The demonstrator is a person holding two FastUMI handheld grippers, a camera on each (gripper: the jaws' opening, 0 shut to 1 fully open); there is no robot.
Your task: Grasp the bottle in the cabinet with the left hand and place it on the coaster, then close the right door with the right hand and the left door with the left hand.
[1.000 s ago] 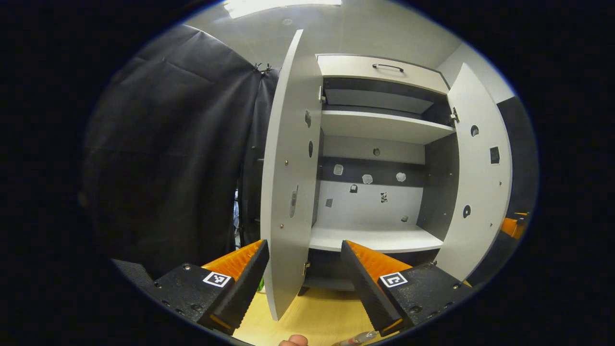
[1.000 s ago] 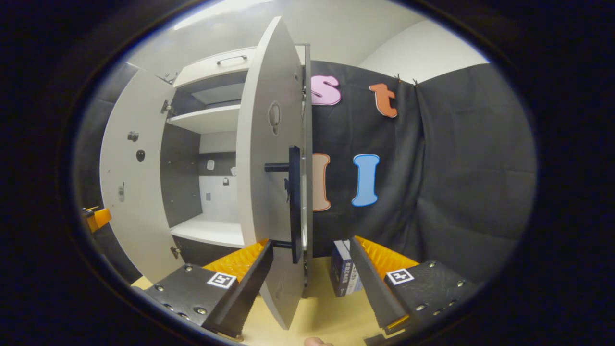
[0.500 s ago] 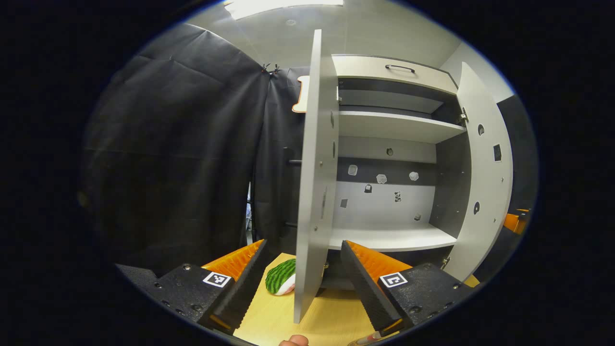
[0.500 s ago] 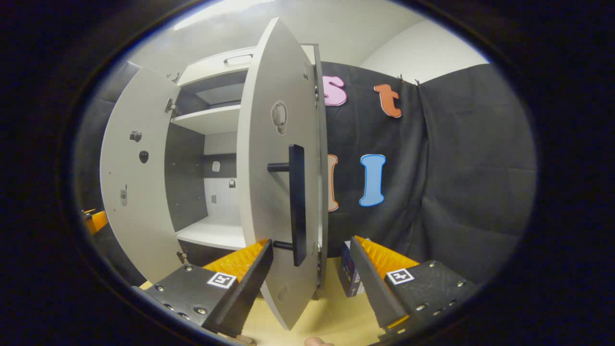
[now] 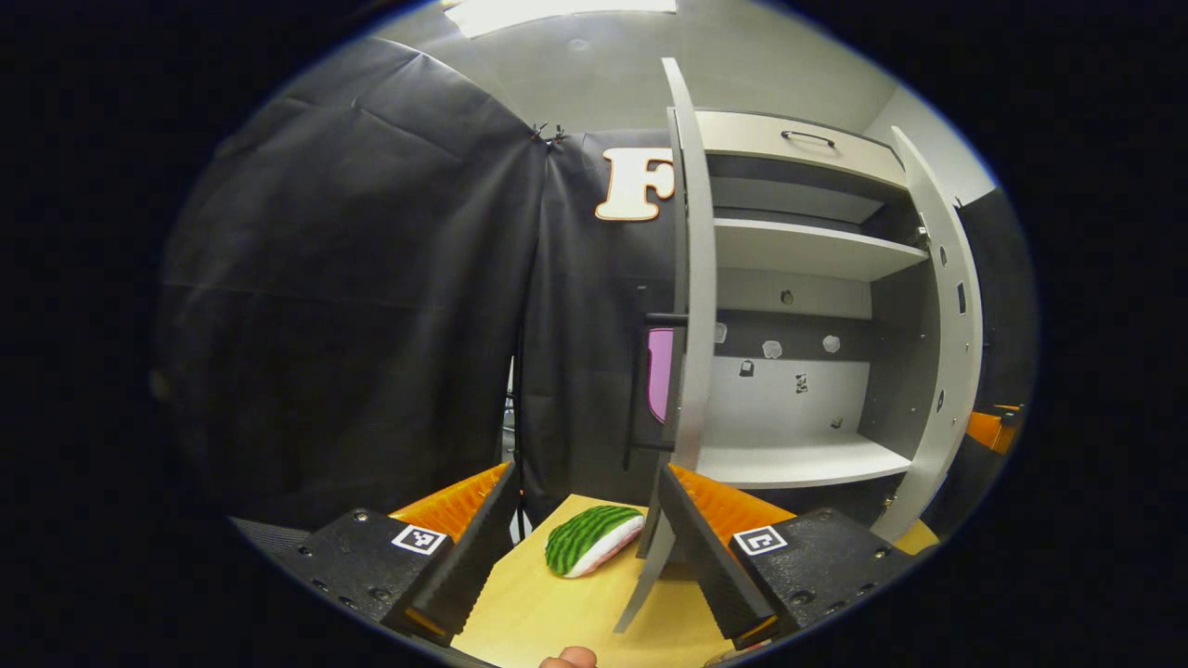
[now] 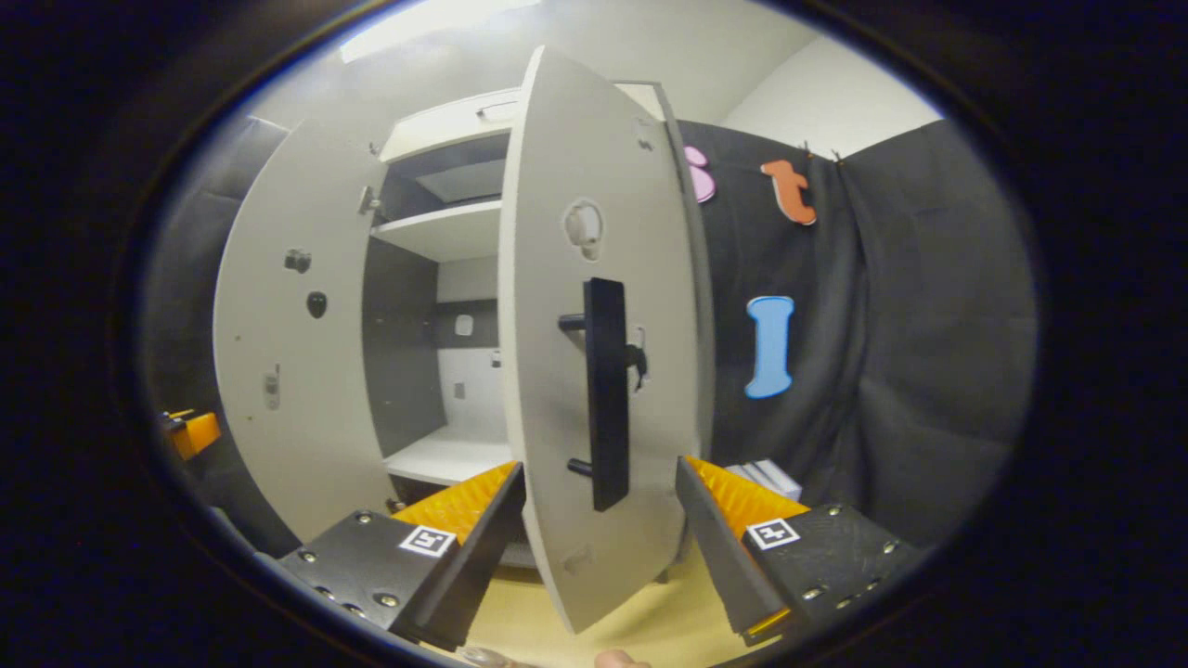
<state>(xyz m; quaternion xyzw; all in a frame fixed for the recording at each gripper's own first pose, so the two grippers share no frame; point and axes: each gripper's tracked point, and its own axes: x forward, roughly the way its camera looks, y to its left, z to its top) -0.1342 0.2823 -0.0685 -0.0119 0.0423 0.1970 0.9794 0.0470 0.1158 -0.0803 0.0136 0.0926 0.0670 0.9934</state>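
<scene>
The grey cabinet stands with both doors ajar and its lower shelf bare. In the left gripper view the left door is edge-on just above my right finger, its black handle on the outer side. My left gripper is open at that door's lower edge. In the right gripper view the right door turns its outer face and black handle to me. My right gripper is open, with the door's lower part between its fingers.
A watermelon-patterned piece lies on the wooden table left of the left door. A box sits on the table right of the right door. Black cloth walls close in both sides. The other gripper shows beyond the left door.
My left gripper moved left past the left door's edge, so the door went from inner face to edge-on. The right door now shows more of its outer face and covers more of the opening.
</scene>
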